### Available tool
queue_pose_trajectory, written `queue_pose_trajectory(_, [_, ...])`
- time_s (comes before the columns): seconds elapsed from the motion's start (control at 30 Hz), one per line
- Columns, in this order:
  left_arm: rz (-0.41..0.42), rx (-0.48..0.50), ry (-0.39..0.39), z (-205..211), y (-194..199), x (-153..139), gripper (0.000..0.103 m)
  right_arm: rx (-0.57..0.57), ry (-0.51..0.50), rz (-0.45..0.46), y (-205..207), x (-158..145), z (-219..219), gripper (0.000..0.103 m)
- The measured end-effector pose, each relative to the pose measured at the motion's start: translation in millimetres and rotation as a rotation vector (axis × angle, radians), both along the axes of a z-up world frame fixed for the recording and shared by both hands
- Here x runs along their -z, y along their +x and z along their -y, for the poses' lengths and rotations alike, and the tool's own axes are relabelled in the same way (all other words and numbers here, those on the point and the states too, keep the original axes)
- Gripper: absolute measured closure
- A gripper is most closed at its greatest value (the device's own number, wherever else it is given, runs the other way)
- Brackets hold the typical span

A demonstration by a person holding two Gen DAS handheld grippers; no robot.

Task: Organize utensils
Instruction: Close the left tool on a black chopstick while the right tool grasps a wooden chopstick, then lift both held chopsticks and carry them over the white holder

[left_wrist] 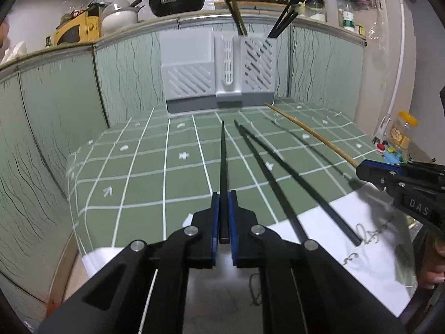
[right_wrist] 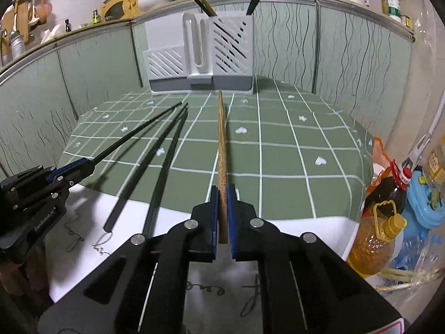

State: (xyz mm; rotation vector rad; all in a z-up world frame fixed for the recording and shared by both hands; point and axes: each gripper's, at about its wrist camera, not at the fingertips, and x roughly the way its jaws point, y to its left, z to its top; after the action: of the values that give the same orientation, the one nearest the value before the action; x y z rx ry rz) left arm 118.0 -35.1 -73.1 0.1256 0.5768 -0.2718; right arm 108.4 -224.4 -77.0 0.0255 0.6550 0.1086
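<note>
My left gripper (left_wrist: 224, 203) is shut on a black chopstick (left_wrist: 223, 161) that points forward at the grey utensil holder (left_wrist: 219, 69). My right gripper (right_wrist: 222, 194) is shut on a wooden chopstick (right_wrist: 221, 144), also pointing at the holder (right_wrist: 200, 53). Two more black chopsticks (left_wrist: 278, 178) lie on the green checked cloth, between the grippers; they show in the right wrist view (right_wrist: 155, 167) too. The holder's right compartment holds several black and wooden chopsticks (left_wrist: 283, 22). The right gripper (left_wrist: 370, 171) with its wooden chopstick (left_wrist: 311, 133) shows at the left view's right edge; the left gripper (right_wrist: 80, 167) shows at the right view's left.
The green checked cloth (left_wrist: 139, 172) covers the table, with a white cloth (left_wrist: 361, 245) at its near edge. Green panels (left_wrist: 55, 111) wall the back and left. Oil bottles (right_wrist: 375, 236) and a blue item (right_wrist: 425, 200) stand at the right. Pots sit on the shelf above (left_wrist: 178, 2).
</note>
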Motion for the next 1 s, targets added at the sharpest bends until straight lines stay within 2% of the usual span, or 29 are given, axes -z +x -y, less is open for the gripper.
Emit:
queue_pose_trajectory(0.47, [0.061, 0.002, -0.057, -5, -7, -54, 0.097, -0.025, 0.038, 0.031, -10, -42, 13, 0.097])
queue_pose_trajectory(0.77, [0.083, 0.026, -0.051, 0, -9, -70, 0.097, -0.024, 0.045, 0.045, -13, -55, 20, 0.097])
queue_pose_trajectory(1.0, [0.093, 0.022, -0.087, -4, -7, -79, 0.097, -0.018, 0.035, 0.021, -11, -57, 21, 0.096])
